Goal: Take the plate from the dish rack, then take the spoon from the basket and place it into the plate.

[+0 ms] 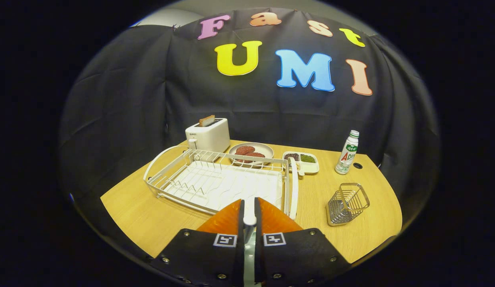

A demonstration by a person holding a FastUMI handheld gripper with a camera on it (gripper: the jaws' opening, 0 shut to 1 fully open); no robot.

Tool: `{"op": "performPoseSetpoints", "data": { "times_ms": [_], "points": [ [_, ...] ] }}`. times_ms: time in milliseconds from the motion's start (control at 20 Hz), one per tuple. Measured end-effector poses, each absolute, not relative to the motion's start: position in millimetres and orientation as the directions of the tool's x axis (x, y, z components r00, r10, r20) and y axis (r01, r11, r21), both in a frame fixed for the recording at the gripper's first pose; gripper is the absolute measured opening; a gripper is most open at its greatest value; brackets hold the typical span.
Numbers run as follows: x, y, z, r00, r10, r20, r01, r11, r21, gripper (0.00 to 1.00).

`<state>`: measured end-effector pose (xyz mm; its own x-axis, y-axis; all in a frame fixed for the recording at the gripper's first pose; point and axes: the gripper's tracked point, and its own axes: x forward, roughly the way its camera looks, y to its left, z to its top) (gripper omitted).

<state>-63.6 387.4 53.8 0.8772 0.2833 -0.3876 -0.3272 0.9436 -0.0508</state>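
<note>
A wooden table [160, 215] stands before a black cloth wall. At the near edge, the gripper [249, 211] has its two orange fingers [225, 219] clamped on the white handle of a spoon [249, 217], which sticks up between them. Just beyond the fingers lies a white wire dish rack [215, 179]; I see no dishes standing in its slots. To the right of the fingers, apart from the rack, a small wire basket [347, 203] tilts and looks empty. Behind the rack, a round plate [251, 153] holds reddish-brown patties, and beside it a small divided tray [303, 161] holds dark and green food. A white toaster [207, 135] with a slice of toast poking out sits at the back left; a bottle [347, 153] stands at the back right.
</note>
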Motion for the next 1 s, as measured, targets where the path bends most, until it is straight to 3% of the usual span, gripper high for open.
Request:
{"op": "performPoseSetpoints", "data": {
  "times_ms": [250,550,1000],
  "points": [
    [-68,385,67,0.871,0.317,-0.376,-0.355,0.934,-0.032,0.17],
    [-76,353,97,0.896,0.295,-0.333,-0.327,0.944,-0.046,0.17],
    [-75,264,174,0.963,0.168,-0.21,-0.184,0.981,-0.056,0.17]
  ]
}}
